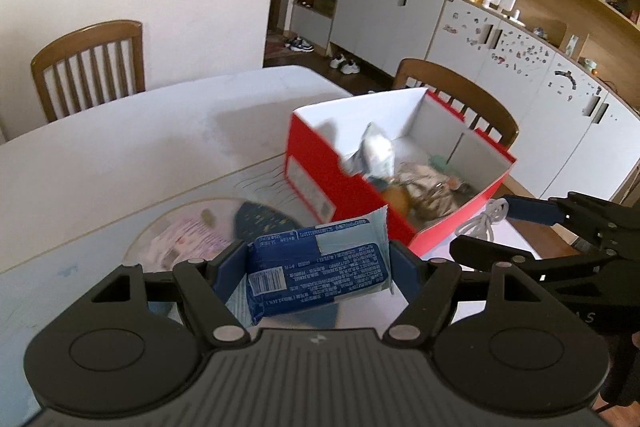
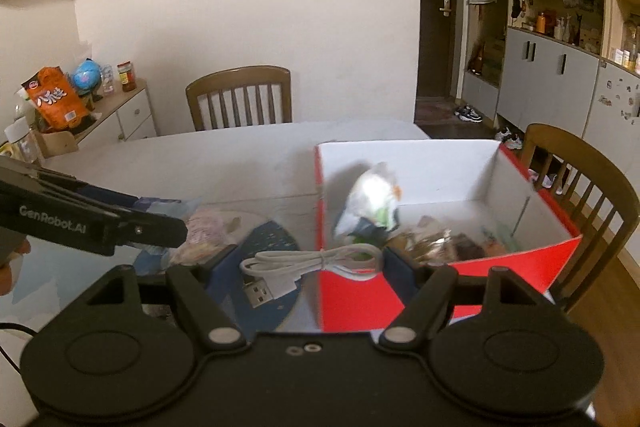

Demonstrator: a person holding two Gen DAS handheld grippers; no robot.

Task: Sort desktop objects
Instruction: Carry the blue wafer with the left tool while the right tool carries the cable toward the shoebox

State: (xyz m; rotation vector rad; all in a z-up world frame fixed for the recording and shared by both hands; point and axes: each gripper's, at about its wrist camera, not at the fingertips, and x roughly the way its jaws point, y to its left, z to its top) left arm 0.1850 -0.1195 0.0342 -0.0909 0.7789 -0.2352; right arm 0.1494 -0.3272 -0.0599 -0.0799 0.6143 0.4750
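Note:
My left gripper (image 1: 318, 269) is shut on a blue and pale packet (image 1: 320, 263), held off the table in front of the red box (image 1: 316, 187). The box has a white inside and holds a crumpled white bag (image 1: 376, 151) among several small things. In the right wrist view my right gripper (image 2: 310, 265) is shut on a coiled white USB cable (image 2: 304, 261), just before the box's near corner (image 2: 360, 291). The right gripper (image 1: 482, 223) with its cable (image 1: 476, 229) also shows in the left wrist view, right of the box. The left gripper (image 2: 160, 213) reaches in from the left.
On the white table (image 1: 120, 155) lie a dark blue mat (image 2: 272, 239) and a pink packet (image 1: 188, 239), left of the box. Wooden chairs stand at the far side (image 2: 240, 95) and the right end (image 2: 580, 195). A sideboard (image 2: 132, 111) carries an orange bag.

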